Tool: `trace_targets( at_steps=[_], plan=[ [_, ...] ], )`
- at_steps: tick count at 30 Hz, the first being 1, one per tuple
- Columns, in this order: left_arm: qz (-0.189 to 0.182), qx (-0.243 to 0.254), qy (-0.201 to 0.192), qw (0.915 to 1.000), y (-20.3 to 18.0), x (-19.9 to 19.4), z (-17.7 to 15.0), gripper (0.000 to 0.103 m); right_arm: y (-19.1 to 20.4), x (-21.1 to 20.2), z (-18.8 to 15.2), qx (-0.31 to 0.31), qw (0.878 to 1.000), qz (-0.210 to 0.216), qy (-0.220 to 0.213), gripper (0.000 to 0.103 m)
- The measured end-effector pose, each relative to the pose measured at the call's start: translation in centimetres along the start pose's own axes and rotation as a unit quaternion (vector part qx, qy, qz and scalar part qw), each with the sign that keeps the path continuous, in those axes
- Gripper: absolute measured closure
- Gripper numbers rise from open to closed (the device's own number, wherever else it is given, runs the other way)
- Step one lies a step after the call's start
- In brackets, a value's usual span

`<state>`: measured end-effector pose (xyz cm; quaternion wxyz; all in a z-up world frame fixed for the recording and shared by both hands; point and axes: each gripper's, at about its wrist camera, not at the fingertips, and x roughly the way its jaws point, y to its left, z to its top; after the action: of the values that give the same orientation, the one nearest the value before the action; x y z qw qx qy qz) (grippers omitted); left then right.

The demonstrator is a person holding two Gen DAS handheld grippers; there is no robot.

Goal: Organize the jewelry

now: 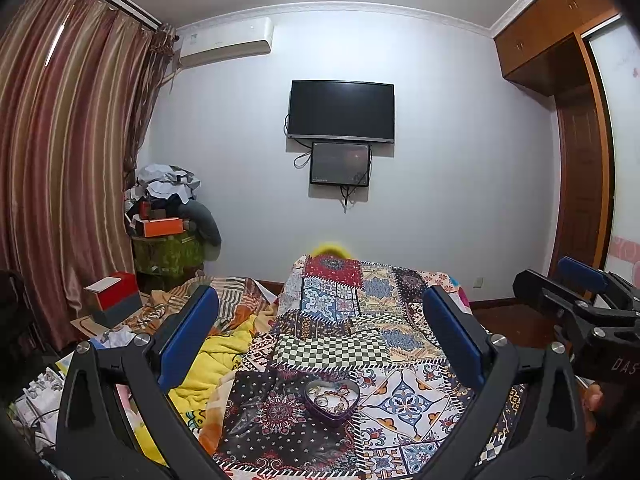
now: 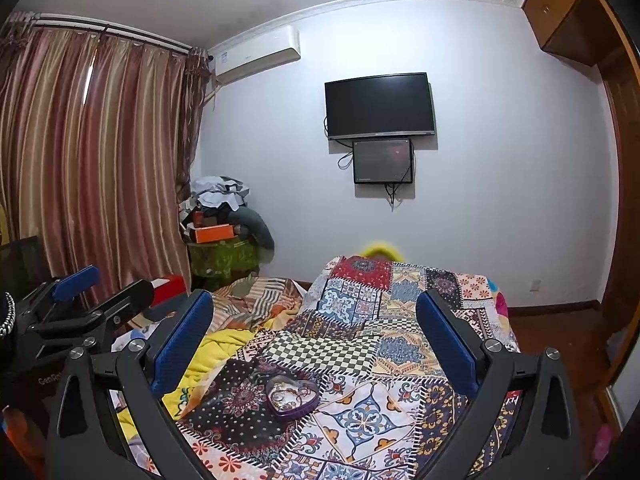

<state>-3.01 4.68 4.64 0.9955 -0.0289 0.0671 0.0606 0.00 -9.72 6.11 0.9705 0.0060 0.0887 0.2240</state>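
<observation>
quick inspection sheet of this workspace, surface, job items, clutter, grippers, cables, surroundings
surface: patchwork quilt spread over a bed, yellow blanket bunched at its left edge.
job's things: heart-shaped tin lies open on the quilt, jewelry inside; single pieces too small to tell apart.
clutter: red and grey box on the bedding at left; heap of clothes and boxes in the corner.
grippers: left gripper open, empty; right gripper open, empty; both above the quilt, apart from the tin.
cables: loose cords hang below the wall screens; nothing seen on the bed.
surroundings: television, air conditioner, striped curtains, wooden wardrobe.
</observation>
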Motion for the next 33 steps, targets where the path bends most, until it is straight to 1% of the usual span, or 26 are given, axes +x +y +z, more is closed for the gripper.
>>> trace_targets(
  at_steps=[24,33],
  plan=[
    [0.002,-0.014,0.007,0.9999,0.57,0.8,-0.35,0.0,0.1,0.34,-0.11,-0.003,1.0,0.0,0.011,0.002],
    [-0.008,-0.016,0.012,0.9998,0.56,1.02,-0.47,0.0,-0.01,0.43,-0.19,-0.001,1.0,-0.001,0.014,0.002]
  ],
)
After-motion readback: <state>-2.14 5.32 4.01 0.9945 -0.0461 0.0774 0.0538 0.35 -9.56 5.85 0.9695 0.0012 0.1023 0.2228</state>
